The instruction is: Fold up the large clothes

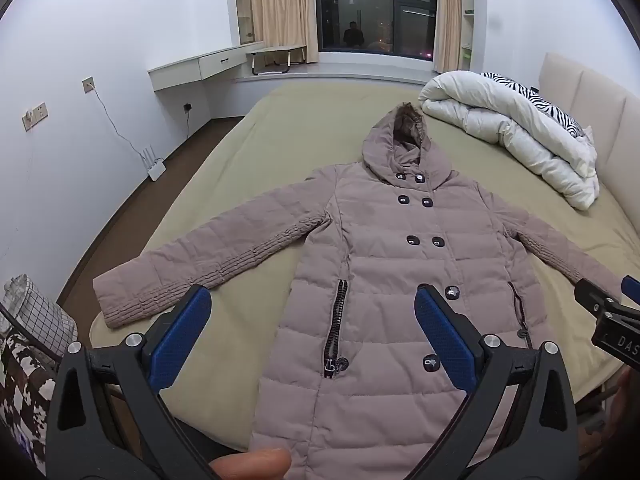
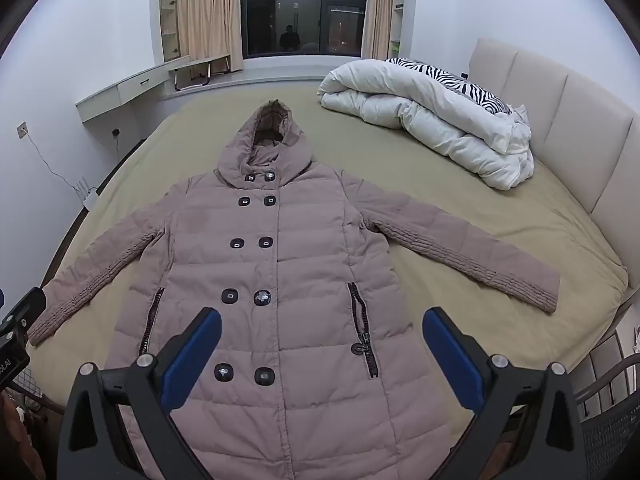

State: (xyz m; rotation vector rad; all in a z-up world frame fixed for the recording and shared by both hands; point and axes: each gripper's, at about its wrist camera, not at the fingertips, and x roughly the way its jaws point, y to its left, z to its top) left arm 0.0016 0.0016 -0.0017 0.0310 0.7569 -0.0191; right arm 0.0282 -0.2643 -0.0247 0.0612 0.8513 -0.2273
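Left wrist view: the left tongs (image 1: 312,336) hang spread and empty above the coat (image 1: 384,280), which lies flat on the bed (image 1: 256,152), long axis running 6 to 12, hood at 12. Its near sleeve (image 1: 208,264) reaches out to 9.

Right wrist view: the right tongs (image 2: 322,356) are likewise spread and empty; the far sleeve (image 2: 472,256) points to 3, nearer this hand.

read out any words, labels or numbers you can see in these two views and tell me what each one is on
"DAS", cut off by the frame edge: on the black body of the right claw, seen from the left wrist view.
Partial white letters on the left claw body in the right wrist view: too cut off to read.
Puffer coat buttons: marks unreadable.
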